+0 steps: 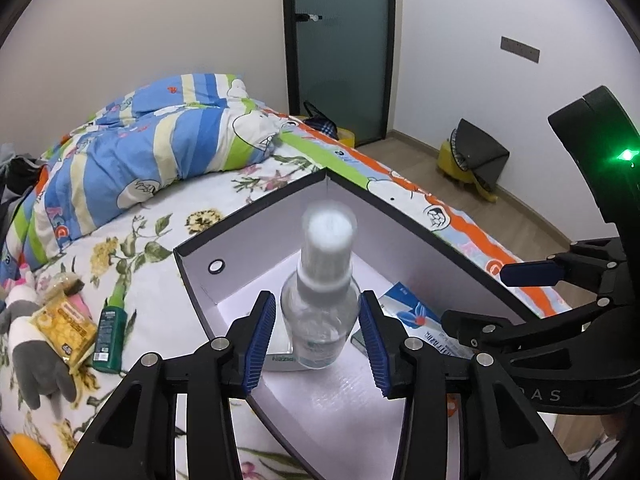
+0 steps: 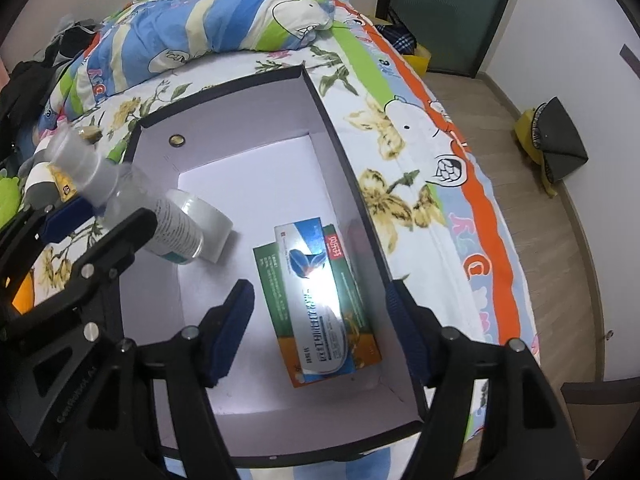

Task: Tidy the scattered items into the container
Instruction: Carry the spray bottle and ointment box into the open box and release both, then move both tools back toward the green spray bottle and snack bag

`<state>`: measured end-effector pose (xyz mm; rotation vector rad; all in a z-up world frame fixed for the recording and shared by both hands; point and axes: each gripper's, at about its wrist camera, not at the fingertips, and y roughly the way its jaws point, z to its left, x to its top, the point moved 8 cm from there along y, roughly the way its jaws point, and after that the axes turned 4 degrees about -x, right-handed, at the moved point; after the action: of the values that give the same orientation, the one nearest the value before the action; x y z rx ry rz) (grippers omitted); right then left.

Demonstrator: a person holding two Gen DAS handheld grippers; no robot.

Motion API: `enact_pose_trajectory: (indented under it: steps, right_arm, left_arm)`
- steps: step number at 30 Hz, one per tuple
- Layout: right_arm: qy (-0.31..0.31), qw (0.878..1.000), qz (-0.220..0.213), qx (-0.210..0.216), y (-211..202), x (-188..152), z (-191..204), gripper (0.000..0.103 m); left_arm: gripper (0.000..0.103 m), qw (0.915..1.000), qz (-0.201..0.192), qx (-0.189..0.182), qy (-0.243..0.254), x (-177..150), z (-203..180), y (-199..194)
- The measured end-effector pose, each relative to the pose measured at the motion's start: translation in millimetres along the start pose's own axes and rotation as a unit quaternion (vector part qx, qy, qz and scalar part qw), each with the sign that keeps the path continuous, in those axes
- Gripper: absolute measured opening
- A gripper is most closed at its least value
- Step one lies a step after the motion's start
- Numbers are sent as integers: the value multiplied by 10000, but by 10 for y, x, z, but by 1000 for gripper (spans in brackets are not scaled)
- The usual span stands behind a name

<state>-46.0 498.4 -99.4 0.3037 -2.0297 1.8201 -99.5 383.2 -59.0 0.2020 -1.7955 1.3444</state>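
Clear spray bottle btwn spread L gripper pads, over box.

White walls, frosted door, wood floor, perhaps laminate.

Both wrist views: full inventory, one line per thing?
Box: 1, dark outside, white inside, on bed.
Spray bottle: 1, clear, between left tool's pads, over box.
Tape roll: 1, clear, in box.
Medicine cartons: 2, green-orange and white-blue, stacked in box.
Green bottle: 1, on bedsheet.
Yellow packet: 1, beside green bottle.
Plush toy: 1, grey-white, bedsheet.
Quilt: 1, striped.
Left tool: open.
Right tool: open, empty.
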Motion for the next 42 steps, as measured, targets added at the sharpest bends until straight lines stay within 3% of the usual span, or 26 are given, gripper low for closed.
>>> enact_pose_trajectory:
  steps: [12, 25, 34, 42]
  right_arm:
    - [18, 9998, -178, -47, -280, 45, 10, 69]
    - [76, 9989, -428, -147, -681, 55, -56, 69]
    - [47, 9986, -514, -123, -805, 61, -14, 69]
    - [-27, 9984, -561, -69, -879, 98, 171, 68]
  left_arm:
    - [47, 9996, -215, -140, -69, 156, 14, -259]
    - [71, 9985, -495, -76, -228, 307, 60, -590]
    - [71, 9985, -525, 50, -174, 294, 117, -697]
    - [71, 9975, -545, 350, -265, 198, 421, -853]
